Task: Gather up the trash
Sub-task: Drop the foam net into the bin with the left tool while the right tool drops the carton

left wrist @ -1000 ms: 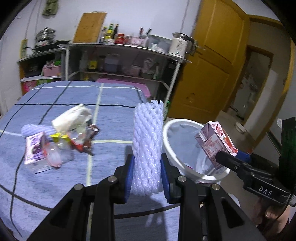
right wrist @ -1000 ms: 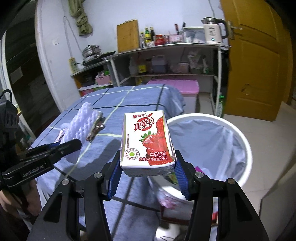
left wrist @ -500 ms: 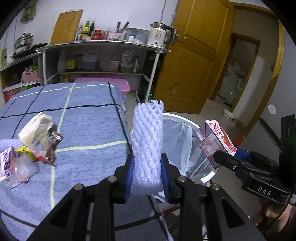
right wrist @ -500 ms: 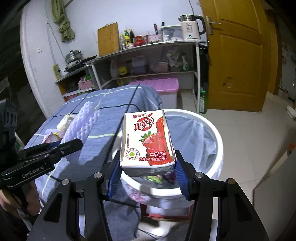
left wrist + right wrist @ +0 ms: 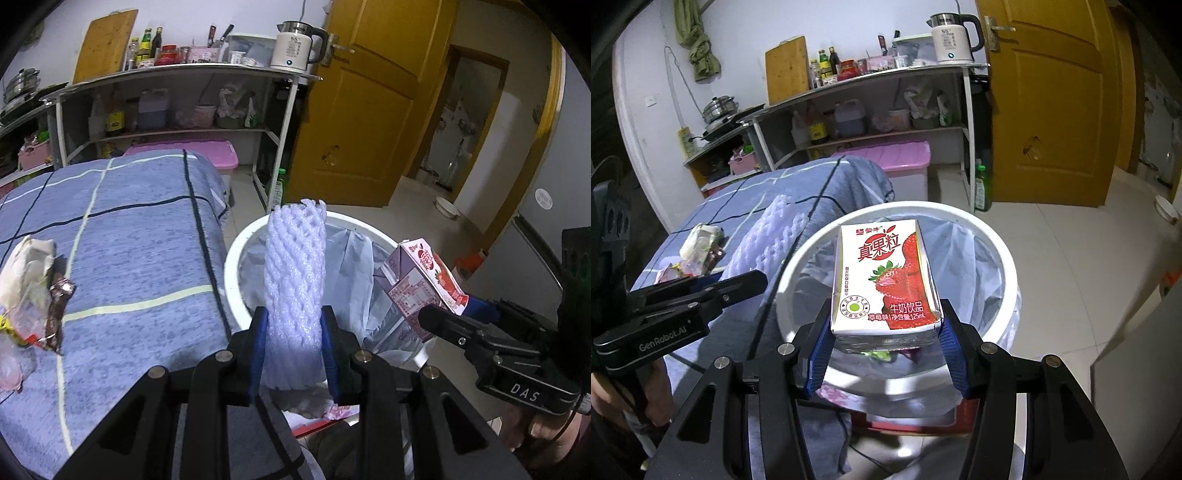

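Observation:
My left gripper [image 5: 295,343] is shut on a white foam fruit net [image 5: 294,280], held upright over the near rim of the white trash bin [image 5: 232,258]. My right gripper [image 5: 886,339] is shut on a strawberry milk carton [image 5: 886,277] and holds it above the open bin [image 5: 1004,251], which has a clear bag liner and some trash at the bottom. The carton also shows in the left wrist view [image 5: 424,288], and the foam net in the right wrist view [image 5: 768,236].
A pile of wrappers and crumpled paper [image 5: 33,288] lies on the blue checked tablecloth [image 5: 129,240], left of the bin. A metal shelf rack [image 5: 184,103] with bottles and a kettle stands behind. A yellow door [image 5: 369,110] is at the right.
Both grippers have moved right, off the table and over the bin. The net now stands above the bin's near rim and the carton hangs over its opening. Both grips are unchanged.

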Demonstrator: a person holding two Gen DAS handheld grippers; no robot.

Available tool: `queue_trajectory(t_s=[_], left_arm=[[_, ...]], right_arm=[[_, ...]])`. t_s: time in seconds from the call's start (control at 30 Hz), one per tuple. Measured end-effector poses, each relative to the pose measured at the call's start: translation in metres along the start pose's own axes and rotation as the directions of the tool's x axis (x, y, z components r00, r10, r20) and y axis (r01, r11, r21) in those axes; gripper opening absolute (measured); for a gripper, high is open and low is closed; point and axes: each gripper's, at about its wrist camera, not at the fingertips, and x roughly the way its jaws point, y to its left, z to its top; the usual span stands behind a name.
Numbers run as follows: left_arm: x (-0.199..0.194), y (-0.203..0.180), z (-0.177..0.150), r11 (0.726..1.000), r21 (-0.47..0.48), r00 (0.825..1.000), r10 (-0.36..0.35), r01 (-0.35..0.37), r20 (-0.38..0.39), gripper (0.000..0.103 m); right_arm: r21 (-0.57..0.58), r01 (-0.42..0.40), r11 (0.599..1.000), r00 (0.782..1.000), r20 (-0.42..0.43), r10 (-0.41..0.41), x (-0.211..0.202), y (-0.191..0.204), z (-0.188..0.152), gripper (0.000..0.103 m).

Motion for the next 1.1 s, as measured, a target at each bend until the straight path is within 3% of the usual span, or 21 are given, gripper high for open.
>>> queue_trajectory(t_s=[0.4,0.5,0.6,1.1], left_arm=[[0.028,-0.009,0.006,0.999,0.019,0.998,-0.033,0.034,-0.052,0.03],[0.032,-0.01,0.008,0.999,0.023,0.998,-0.037,0.039,-0.06,0.037],[0.033,-0.008,0.007,0.999,0.015,0.997,-0.047,0.048,-0.061,0.049],[0.011,0.004,-0.001,1.0,-0.011,0.999,-0.03,0.029,-0.019,0.05]], right_arm=[[0.032,0.032,0.999,0.997,-0.067,-0.029,0.025,-0.017,0.003,0.054],[0.04,0.037,0.998,0.996,-0.083,-0.034,0.031,-0.021,0.002,0.055],[0.043,0.039,0.998,0.996,-0.082,-0.035,0.033,-0.022,0.002,0.055],[0.026,0.001,1.0,0.999,-0.046,0.0,0.018,-0.012,0.0,0.055]])
